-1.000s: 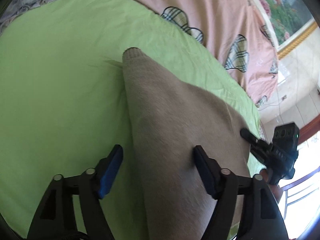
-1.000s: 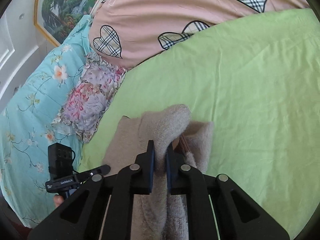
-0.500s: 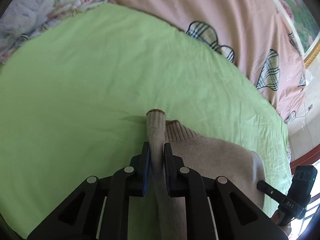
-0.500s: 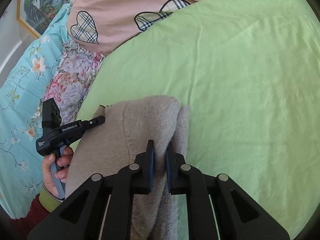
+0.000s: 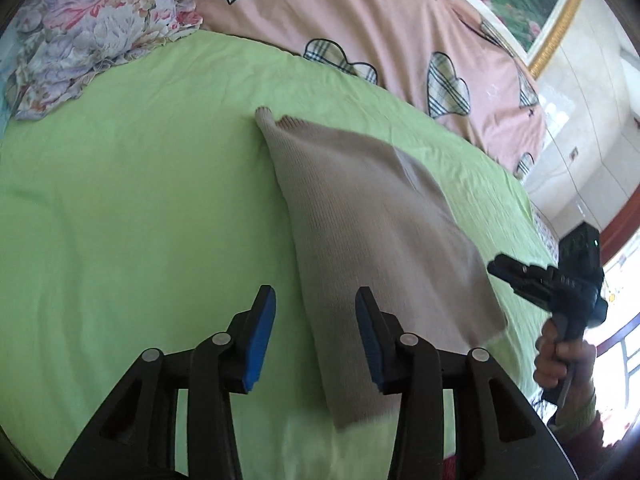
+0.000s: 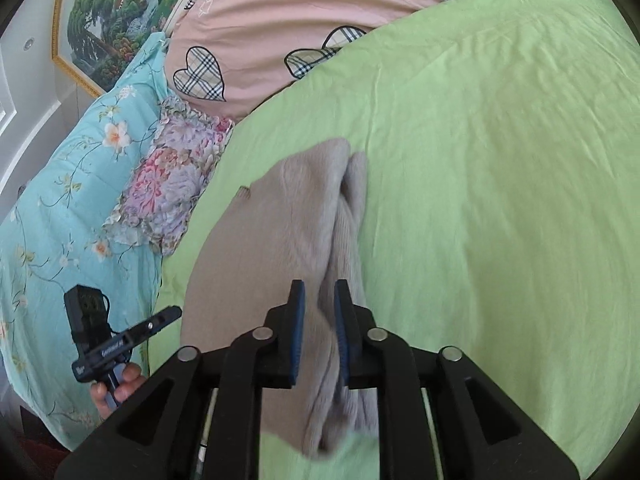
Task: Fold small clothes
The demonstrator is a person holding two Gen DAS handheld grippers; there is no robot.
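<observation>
Sweater (image 5: 372, 216): matt beige ribbed knit. Sheet (image 5: 140, 200): smooth green cloth, lightly creased. Picture frame (image 6: 60, 40), 10 o'clock: glossy gilt.

- Black left gripper (image 5: 314, 328) with blue pads (image 5: 262, 338), round silver screws.
- Black right gripper (image 6: 319, 330), blue pads too.
- Bare-skinned hand (image 5: 562, 364), green cuff, dark red sleeve.

Legible text: one item. White lettering on the side of the left gripper (image 6: 164, 316), at eight o'clock in the right wrist view; possibly "GenRobot.AI", blurred.
</observation>
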